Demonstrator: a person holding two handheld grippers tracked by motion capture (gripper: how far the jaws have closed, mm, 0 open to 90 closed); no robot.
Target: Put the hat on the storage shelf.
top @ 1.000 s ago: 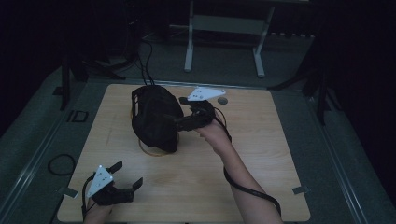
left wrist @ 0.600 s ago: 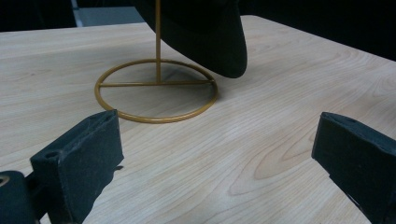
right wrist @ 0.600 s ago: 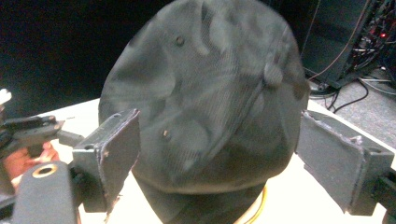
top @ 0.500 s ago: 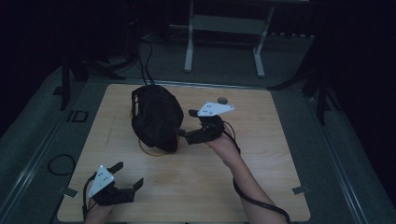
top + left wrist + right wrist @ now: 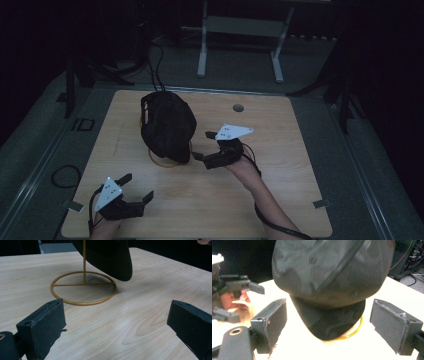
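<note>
A dark camouflage cap point(image 5: 166, 125) sits on a gold wire stand point(image 5: 170, 160) on the wooden table point(image 5: 280, 185). In the right gripper view the cap point(image 5: 329, 280) looms close, its brim pointing down over the gold ring point(image 5: 352, 331). My right gripper point(image 5: 204, 146) is open just right of the cap, its jaws apart and holding nothing. My left gripper point(image 5: 136, 189) rests open near the table's front left corner. The left gripper view has the stand's ring base point(image 5: 83, 287) and the cap's brim point(image 5: 112, 260) ahead of its spread jaws.
A round hole point(image 5: 238, 108) marks the table's far side. Beyond the table stands a grey metal frame point(image 5: 240, 35) on the floor, with black cables point(image 5: 155, 60) trailing at the back left. A cable loop point(image 5: 65, 176) lies on the floor at the left.
My right gripper has drawn back from the cap toward the front right and let go of it. The cap stays on its stand. The left gripper has not moved.
</note>
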